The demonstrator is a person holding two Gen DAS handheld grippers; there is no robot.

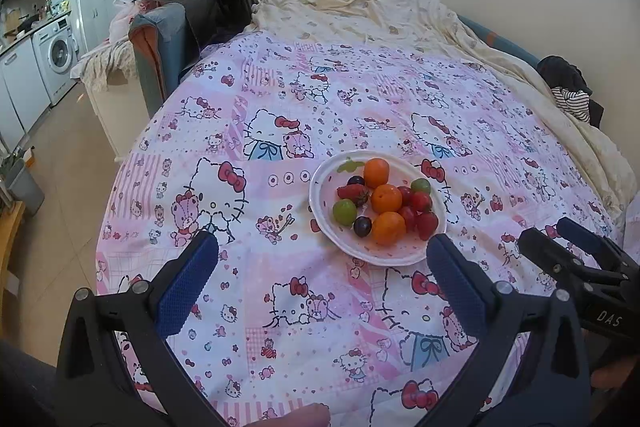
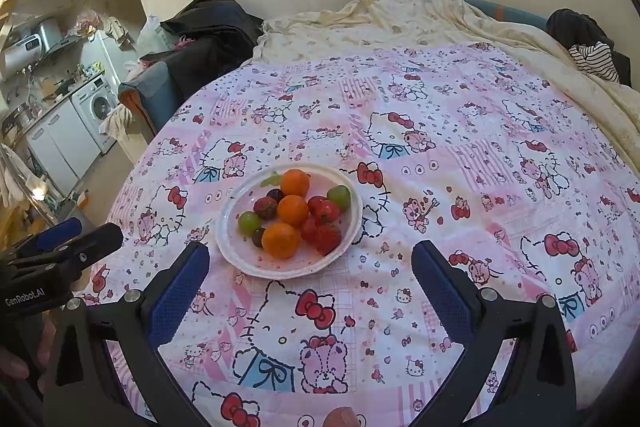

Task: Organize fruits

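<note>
My left tongs (image 1: pixel 322 251) hang over the bed (image 1: pixel 400 99), fingers wide apart, nothing between them; right tongs (image 2: pixel 310 259) same, spread wide and empty, both above the pink cartoon-cat quilt (image 2: pixel 460 155). White plate (image 1: pixel 320 187) sits flat on the quilt near the foot end, just ahead of both tongs, a bit right of centre in the left wrist view and a bit left of centre in the right wrist view. All the fruit is piled on that plate: three oranges (image 1: pixel 386 198) in a rough line down the middle, green grapes (image 1: pixel 345 211) on the left and far right side, dark grapes (image 1: pixel 362 226), a strawberry (image 1: pixel 354 193) left of the middle orange, and a cluster of red cherry tomatoes (image 1: pixel 420 213) touching each other on the right. No fruit lies on the quilt. Cream blanket (image 2: pixel 400 15) bunched at the head of the bed, dark clothes (image 2: pixel 216 23) heaped at the far left corner, striped garment (image 2: pixel 596 61) at the far right. Kitchen area with a washing machine (image 1: pixel 58 53) off to the left.
</note>
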